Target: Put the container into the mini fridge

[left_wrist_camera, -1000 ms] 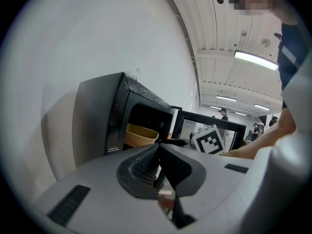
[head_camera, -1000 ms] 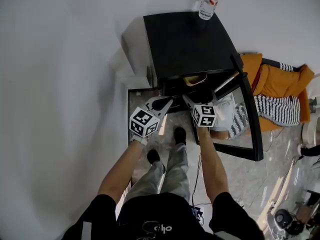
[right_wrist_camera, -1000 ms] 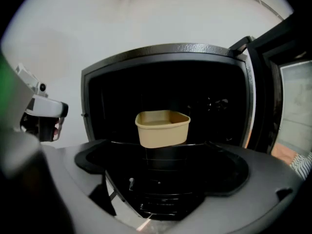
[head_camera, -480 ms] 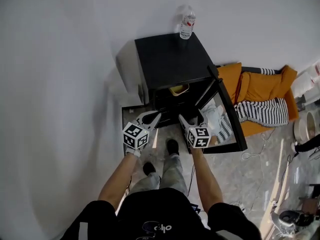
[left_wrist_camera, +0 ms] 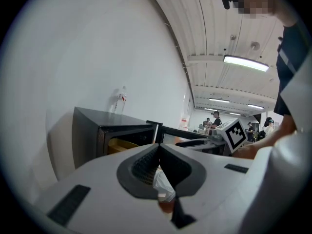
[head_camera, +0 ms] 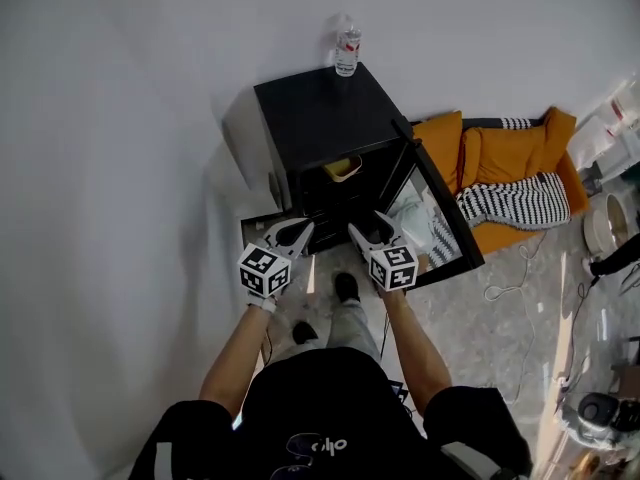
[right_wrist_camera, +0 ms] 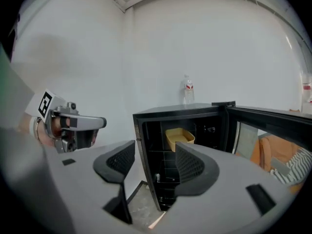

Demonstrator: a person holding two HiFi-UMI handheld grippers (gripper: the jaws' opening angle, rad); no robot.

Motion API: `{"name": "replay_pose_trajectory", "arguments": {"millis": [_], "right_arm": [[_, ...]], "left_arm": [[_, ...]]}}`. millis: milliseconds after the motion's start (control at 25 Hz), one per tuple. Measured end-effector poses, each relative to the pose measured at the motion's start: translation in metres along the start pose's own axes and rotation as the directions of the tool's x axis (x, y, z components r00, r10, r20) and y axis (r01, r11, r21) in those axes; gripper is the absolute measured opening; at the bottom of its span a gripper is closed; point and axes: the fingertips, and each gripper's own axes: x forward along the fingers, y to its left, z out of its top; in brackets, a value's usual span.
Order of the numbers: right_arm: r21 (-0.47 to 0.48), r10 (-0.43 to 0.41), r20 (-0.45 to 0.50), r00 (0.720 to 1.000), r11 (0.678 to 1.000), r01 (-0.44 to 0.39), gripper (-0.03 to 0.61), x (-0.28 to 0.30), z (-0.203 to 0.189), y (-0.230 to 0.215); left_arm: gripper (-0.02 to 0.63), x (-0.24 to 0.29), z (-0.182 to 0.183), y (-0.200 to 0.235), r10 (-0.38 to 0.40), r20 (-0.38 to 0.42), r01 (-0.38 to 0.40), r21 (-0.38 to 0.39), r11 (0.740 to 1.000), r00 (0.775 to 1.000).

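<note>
Both claws are empty: the left claw is pinched shut, the right claw is half open and has just been closing. The yellow container already sits in the mini fridge, at twelve o'clock from them. Next, I think, the open door at two o'clock needs pushing shut.

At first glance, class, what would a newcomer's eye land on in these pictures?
The black mini fridge by the white wall, door swung open, a yellow container on its upper shelf. A water bottle stands on top, and orange cushions lie on the floor beside the door.
</note>
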Motion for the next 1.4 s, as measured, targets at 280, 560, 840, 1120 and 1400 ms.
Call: {"name": "replay_pose_trajectory", "arguments": {"millis": [280, 560, 840, 1120, 1400], "right_arm": [[-0.015, -0.001, 0.03, 1.0, 1.0, 0.001, 0.1, -0.018, 0.017, 0.016], [-0.014, 0.004, 0.047, 0.999, 1.0, -0.004, 0.009, -0.03, 0.023, 0.021], [-0.012, 0.023, 0.051, 0.998, 1.0, -0.023, 0.009, -0.039, 0.025, 0.025], [-0.006, 0.031, 0.034, 0.999, 1.0, -0.031, 0.009, -0.04, 0.018, 0.023], [-0.011, 0.04, 0.035, 0.999, 0.999, -0.04, 0.009, -0.041, 0.017, 0.024]], "left_arm": [[0.008, -0.009, 0.008, -0.007, -0.017, 0.0, 0.017, 0.017, 1.0, 1.0], [0.008, -0.012, 0.011, -0.006, -0.02, 0.014, 0.02, 0.001, 1.0, 1.0], [0.008, -0.012, 0.007, -0.01, -0.021, 0.012, 0.021, -0.004, 1.0, 1.0], [0.008, -0.008, 0.004, -0.013, -0.026, 0.004, 0.026, -0.003, 1.0, 1.0], [0.008, -0.007, 0.001, -0.016, -0.033, -0.003, 0.033, -0.001, 0.999, 0.999]]}}
